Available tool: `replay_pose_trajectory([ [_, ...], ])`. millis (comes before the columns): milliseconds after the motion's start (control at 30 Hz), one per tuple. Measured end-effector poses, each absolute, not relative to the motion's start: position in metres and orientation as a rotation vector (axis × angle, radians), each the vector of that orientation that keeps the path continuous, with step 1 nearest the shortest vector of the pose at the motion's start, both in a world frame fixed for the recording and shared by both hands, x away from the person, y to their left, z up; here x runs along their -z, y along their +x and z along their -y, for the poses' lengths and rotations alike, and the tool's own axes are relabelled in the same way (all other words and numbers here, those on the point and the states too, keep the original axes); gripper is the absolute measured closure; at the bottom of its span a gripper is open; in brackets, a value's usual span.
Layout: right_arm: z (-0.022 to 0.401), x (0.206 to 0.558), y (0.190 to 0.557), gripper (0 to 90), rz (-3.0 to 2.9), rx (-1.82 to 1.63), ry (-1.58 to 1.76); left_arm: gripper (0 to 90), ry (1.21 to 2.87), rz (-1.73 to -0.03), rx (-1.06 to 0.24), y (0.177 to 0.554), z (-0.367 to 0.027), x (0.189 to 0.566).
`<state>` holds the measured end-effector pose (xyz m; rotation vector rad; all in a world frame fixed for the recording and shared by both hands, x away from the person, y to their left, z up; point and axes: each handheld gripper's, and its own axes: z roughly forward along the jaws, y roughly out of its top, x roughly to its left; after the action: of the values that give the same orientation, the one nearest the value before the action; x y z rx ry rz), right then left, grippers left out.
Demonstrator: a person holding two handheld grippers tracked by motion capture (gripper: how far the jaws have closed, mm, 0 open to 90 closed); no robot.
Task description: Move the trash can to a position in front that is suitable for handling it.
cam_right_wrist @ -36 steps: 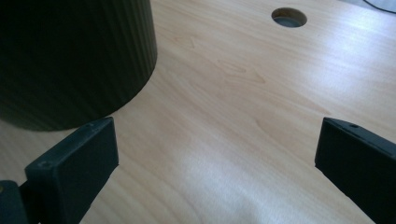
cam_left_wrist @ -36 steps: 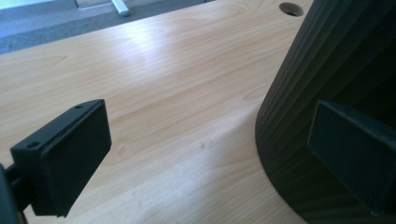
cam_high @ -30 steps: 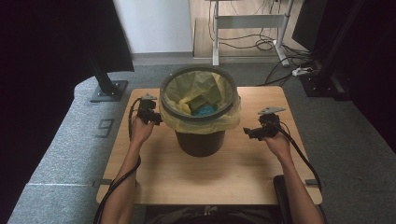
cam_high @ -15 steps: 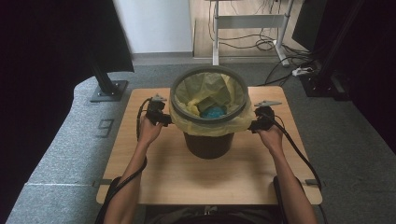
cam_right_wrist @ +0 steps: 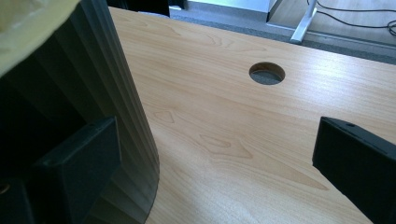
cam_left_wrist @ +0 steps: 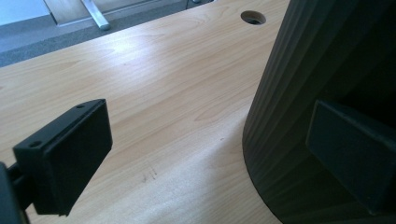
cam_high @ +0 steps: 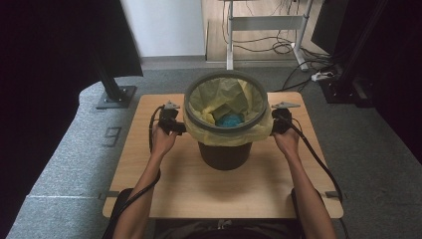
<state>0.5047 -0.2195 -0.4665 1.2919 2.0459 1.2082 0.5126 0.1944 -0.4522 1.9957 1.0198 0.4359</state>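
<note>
**Here, two open grippers flank the bin**

Seen from the high view, a dark ribbed bin [cam_high: 225, 149] stands near the middle of the wooden table [cam_high: 164, 194]. A yellow liner [cam_high: 219, 97] is folded over the bin's rim, and something blue [cam_high: 230, 120] lies inside it. The left gripper [cam_high: 178, 127] sits just beside the bin's left side, at the height of the liner's overhang; the right gripper [cam_high: 272, 125] sits just beside the bin's right side at the same height. Whether either touches the liner cannot be told from here. A cable trails from each gripper back along the forearm.

In the left gripper view, the jaws stand wide apart with nothing clamped between them. One jaw hangs over bare table away from the bin; the other lies against or just in front of the bin's [cam_left_wrist: 327, 70] ribbed wall. A round hole [cam_left_wrist: 253, 17] in the table lies beyond the bin.

In the right gripper view, the jaws are again spread wide and hold nothing. One jaw sits in front of the bin's [cam_right_wrist: 98, 88] wall, under the liner's edge [cam_right_wrist: 28, 28]; the other is well clear of the bin, over the table. A round hole [cam_right_wrist: 266, 73] lies beyond the bin.
</note>
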Motion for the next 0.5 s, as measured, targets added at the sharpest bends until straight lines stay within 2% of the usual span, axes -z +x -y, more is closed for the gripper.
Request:
replay_pose_trajectory([
  [500, 0.213, 0.464, 0.473, 1.1, -2.107, -1.204, 1.191, 1.4, 2.021, -0.974, -0.452, 0.473, -0.204, 0.451],
])
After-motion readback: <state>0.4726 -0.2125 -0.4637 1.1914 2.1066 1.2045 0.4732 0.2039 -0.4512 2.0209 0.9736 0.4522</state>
